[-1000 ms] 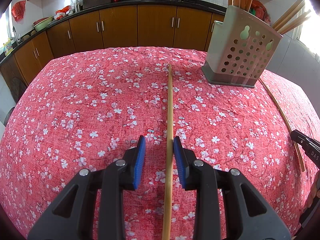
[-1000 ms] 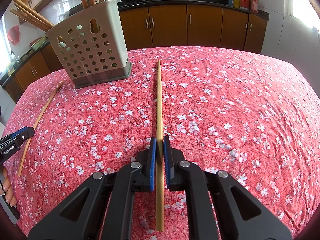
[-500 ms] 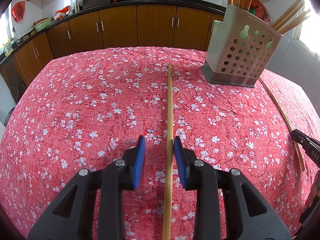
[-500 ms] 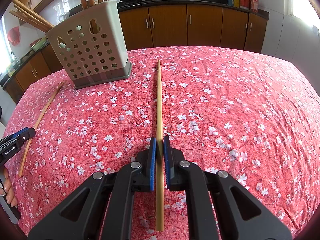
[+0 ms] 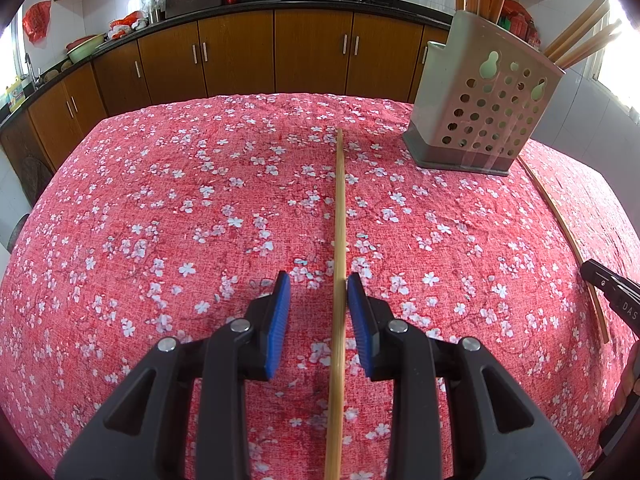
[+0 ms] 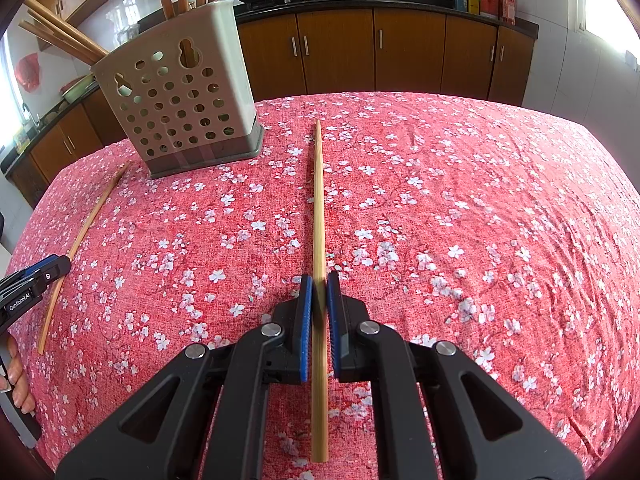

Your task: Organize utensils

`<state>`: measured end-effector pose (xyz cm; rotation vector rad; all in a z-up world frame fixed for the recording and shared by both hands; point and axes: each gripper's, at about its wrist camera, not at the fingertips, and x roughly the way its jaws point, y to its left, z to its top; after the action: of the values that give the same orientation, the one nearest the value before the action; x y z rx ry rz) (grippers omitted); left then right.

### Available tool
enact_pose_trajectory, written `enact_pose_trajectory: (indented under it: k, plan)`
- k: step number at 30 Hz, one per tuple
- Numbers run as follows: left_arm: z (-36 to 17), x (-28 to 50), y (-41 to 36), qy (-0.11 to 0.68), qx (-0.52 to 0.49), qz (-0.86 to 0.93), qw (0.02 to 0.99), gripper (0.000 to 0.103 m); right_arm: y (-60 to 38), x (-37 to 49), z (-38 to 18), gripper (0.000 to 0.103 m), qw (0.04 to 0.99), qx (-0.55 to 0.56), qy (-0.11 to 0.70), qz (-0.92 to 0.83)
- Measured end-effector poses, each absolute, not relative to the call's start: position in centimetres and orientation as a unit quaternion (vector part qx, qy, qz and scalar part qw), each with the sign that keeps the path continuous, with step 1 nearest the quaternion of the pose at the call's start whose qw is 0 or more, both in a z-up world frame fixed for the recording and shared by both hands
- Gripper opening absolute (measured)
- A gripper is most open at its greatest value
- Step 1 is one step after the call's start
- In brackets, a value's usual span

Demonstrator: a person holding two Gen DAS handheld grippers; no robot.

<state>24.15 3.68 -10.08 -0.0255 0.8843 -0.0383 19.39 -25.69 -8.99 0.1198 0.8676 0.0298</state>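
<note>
A red flowered cloth [image 5: 200,208] covers the surface before brown kitchen cabinets [image 5: 240,60]; left claw [image 5: 316,294] partly open around one chopstick [image 5: 340,208], right claw [image 6: 319,294] clamped on another chopstick [image 6: 319,200]

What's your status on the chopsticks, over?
Left gripper open, straddling one chopstick. Right gripper shut on the other chopstick. Path to holder clear.

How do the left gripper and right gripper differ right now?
The left gripper stands open, its chopstick loose against one pad; the right gripper is shut on its own chopstick. Both point forward over the red floral cloth, the holder ahead.
</note>
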Motion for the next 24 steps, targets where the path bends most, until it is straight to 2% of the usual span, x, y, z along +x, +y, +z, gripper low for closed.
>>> enact_pose_trajectory:
  k: [9,11,13,15,19,24]
  plan:
    - [-10.2,22.8,2.8,0.431,0.017,-0.018,0.902,0.03,-25.7,18.1,-8.9,0.009,0.905,0.061,0.42,0.019]
    - [-10.1,22.1,2.8,0.431,0.02,-0.019,0.902,0.025,-25.8,17.7,-8.9,0.008,0.905,0.067,0.42,0.021]
    - [-10.1,21.7,2.7,0.431,0.026,-0.021,0.902,0.014,-25.9,17.5,-8.9,0.008,0.905,0.072,0.419,0.023]
    - [-10.1,21.2,2.5,0.43,0.034,-0.027,0.902,0.009,-26.0,17.4,-8.8,0.008,0.905,0.075,0.418,0.024]
    - [-9.8,21.0,2.8,0.436,0.026,-0.038,0.899,0.008,-26.4,16.6,-8.1,0.008,0.909,0.081,0.407,0.022]
    - [-6.6,20.2,4.1,0.401,-0.02,-0.05,0.915,0.008,-27.4,15.2,-4.4,0.008,0.931,0.09,0.353,0.023]
